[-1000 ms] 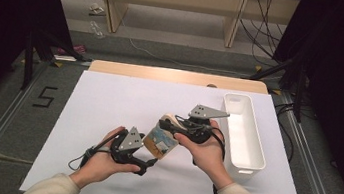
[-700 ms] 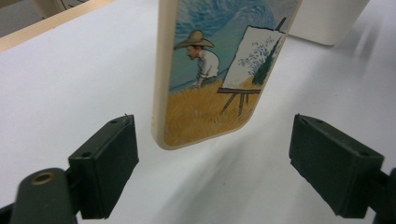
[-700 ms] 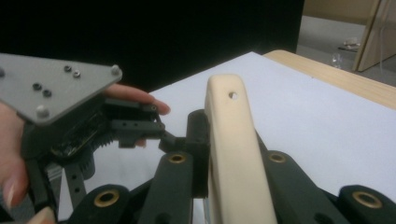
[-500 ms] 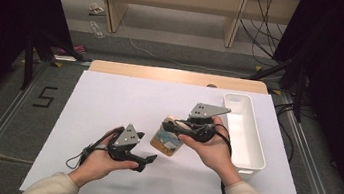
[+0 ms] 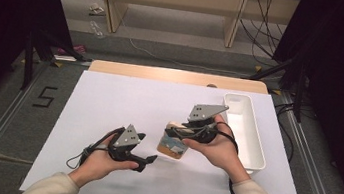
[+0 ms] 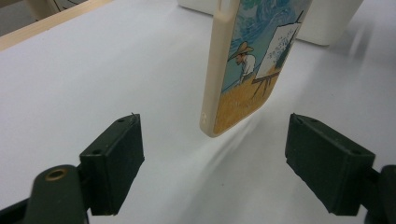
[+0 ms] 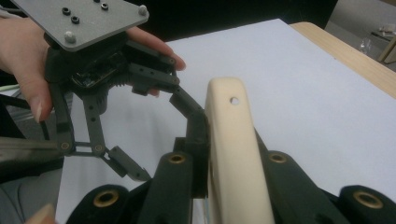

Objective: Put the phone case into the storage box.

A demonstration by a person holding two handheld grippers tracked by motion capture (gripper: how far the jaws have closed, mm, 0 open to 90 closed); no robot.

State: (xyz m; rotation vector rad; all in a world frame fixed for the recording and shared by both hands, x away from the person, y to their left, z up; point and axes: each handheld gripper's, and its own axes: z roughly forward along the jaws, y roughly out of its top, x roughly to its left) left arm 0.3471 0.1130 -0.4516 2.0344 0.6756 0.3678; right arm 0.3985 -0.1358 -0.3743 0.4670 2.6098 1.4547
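A cream phone case (image 5: 173,146) with a painted picture of a painter at an easel hangs upright just above the white table. My right gripper (image 5: 181,135) is shut on its upper end, and its jaws clamp the cream edge (image 7: 229,154) on both sides. My left gripper (image 5: 147,149) rests low on the table to the left of the case, apart from it. Its jaws have just been closing a little but stand open. The case (image 6: 243,70) hangs ahead of the left gripper (image 6: 233,154), not between its pads. In the right gripper view the left gripper (image 7: 163,149) sits just beyond the case.
A long white tray (image 5: 258,156) lies along the right side of the table, close to my right hand, and its wall (image 6: 327,23) stands behind the case. The white sheet (image 5: 123,106) covers the table up to a wooden far edge (image 5: 178,75).
The right gripper has carried the case a little to the right, away from the left gripper, leaving a gap between them. The left hand has stayed where it was.
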